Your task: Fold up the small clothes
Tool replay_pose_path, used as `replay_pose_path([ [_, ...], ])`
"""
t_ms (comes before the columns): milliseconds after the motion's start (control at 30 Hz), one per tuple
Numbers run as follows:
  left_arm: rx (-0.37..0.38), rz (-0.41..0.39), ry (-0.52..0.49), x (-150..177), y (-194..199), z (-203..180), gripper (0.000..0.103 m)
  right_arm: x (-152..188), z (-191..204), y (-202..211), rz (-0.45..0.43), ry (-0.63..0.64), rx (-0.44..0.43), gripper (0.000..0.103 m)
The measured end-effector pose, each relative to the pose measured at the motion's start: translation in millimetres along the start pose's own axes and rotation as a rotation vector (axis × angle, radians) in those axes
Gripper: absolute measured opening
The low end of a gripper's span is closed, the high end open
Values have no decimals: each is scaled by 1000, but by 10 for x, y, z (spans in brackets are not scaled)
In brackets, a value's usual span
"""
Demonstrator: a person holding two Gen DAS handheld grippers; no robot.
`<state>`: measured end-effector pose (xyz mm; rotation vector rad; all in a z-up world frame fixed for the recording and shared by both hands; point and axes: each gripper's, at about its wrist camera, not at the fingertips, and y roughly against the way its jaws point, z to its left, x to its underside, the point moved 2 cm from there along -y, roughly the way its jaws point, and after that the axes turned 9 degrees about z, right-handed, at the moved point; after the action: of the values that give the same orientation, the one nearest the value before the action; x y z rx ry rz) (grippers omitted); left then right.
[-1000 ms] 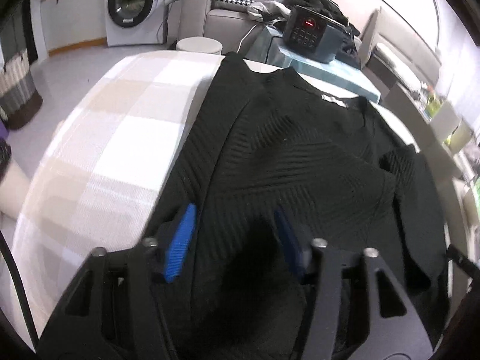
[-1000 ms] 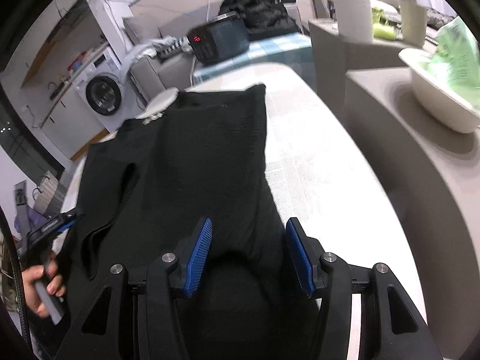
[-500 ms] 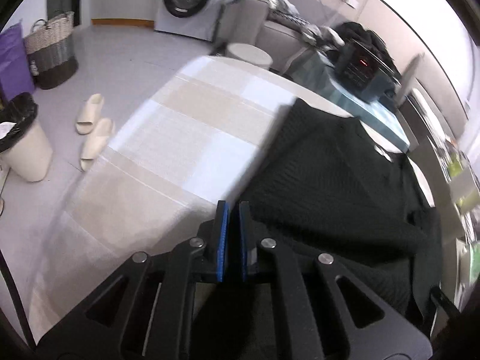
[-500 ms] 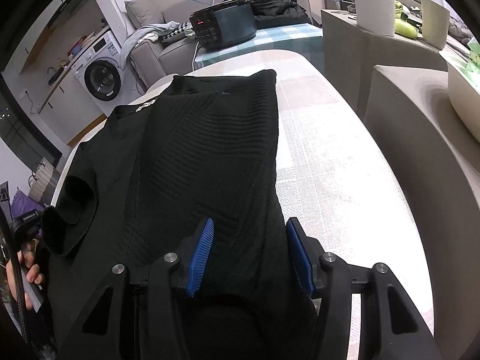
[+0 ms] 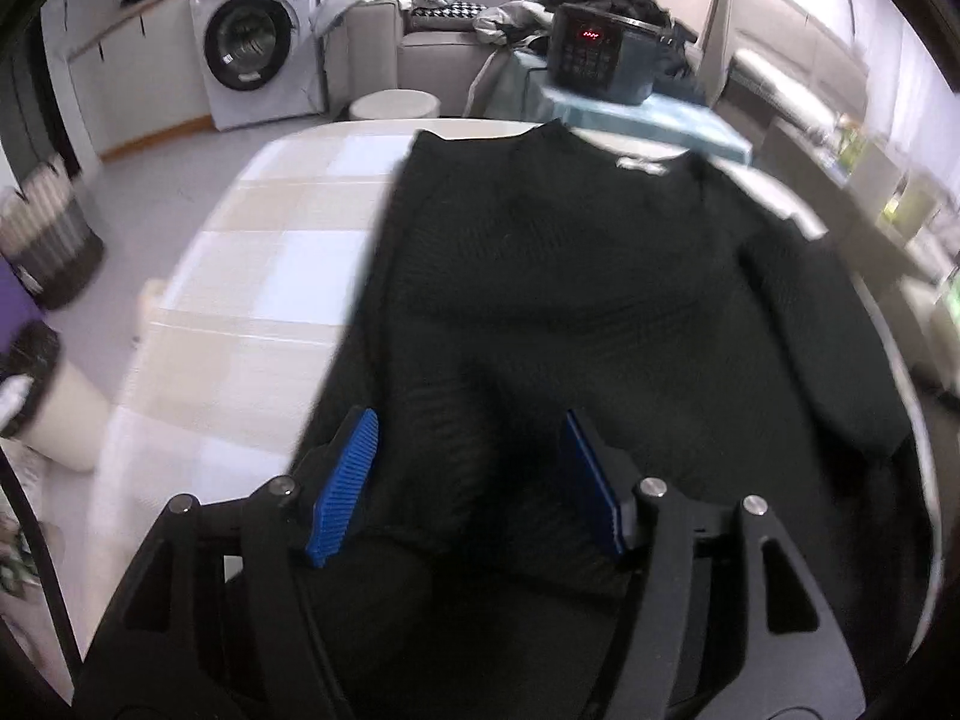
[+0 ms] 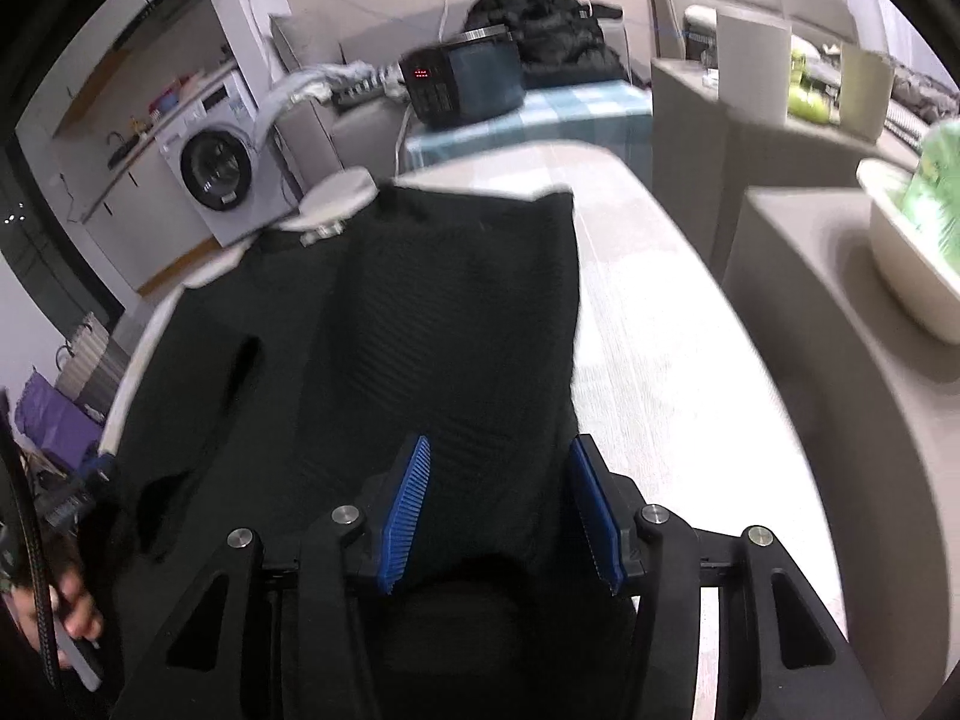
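Note:
A black knit sweater (image 5: 570, 276) lies on the checked table (image 5: 276, 264), neck label toward the far end. Its sides look folded inward. My left gripper (image 5: 468, 480) is open, its blue pads spread over the sweater's near hem on the left side. In the right wrist view the sweater (image 6: 420, 330) fills the table's left half. My right gripper (image 6: 498, 504) is open over the near hem by the sweater's right edge. Nothing is held in either one.
A black appliance with red digits (image 5: 600, 54) stands on a blue-clothed stand beyond the table. A washing machine (image 5: 252, 42), a sofa and a round stool are behind. A white basin (image 6: 912, 264) sits on a counter at the right. Baskets and a bin stand at the left.
My left gripper was shut half a second ago at the sweater's left edge; it has opened and swung back over the near hem. The right gripper stayed open and shifted slightly.

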<state>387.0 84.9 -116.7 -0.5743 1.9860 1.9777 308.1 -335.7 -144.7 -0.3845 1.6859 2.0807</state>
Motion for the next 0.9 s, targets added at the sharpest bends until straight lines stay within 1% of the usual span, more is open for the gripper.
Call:
replay_pose_path([
  [67, -66, 6, 20, 49, 7, 110, 60, -1, 56, 114, -22, 18, -6, 50],
  [100, -71, 13, 37, 50, -8, 176, 60, 4, 62, 145, -26, 22, -2, 50],
  [167, -20, 26, 84, 104, 38, 301, 60, 38, 31, 172, -17, 23, 10, 51],
  [233, 6, 20, 93, 170, 97, 358, 60, 101, -37, 143, 13, 11, 13, 51],
  [300, 9, 16, 99, 237, 137, 426, 60, 190, -107, 143, 33, 9, 5, 51],
  [400, 28, 35, 135, 369, 149, 573, 60, 372, -208, 135, 62, 23, 16, 51],
  [567, 21, 54, 173, 563, 129, 726, 60, 582, -303, -22, 128, 80, 45, 50],
  [600, 11, 54, 176, 597, 132, 747, 60, 585, -299, -53, 119, 94, 65, 50],
  [667, 2, 55, 181, 643, 116, 781, 60, 520, -306, -108, 83, 112, 103, 45],
  [700, -4, 61, 184, 656, 102, 801, 60, 465, -321, -139, 74, 104, 118, 40],
  [733, -10, 66, 190, 676, 93, 823, 60, 418, -332, -156, 71, 94, 119, 27],
  [767, -11, 65, 197, 690, 89, 849, 60, 388, -342, -186, 70, 95, 104, 16],
  [800, -13, 62, 199, 688, 87, 855, 60, 360, -324, -205, 78, 107, 77, 7],
  [833, -15, 65, 202, 690, 89, 865, 60, 346, -313, -210, 78, 116, 88, 7],
  [867, -14, 65, 205, 712, 107, 874, 60, 313, -304, -212, 75, 126, 123, 6],
  [900, -12, 66, 211, 703, 104, 876, 60, 283, -316, -218, 73, 124, 136, 6],
])
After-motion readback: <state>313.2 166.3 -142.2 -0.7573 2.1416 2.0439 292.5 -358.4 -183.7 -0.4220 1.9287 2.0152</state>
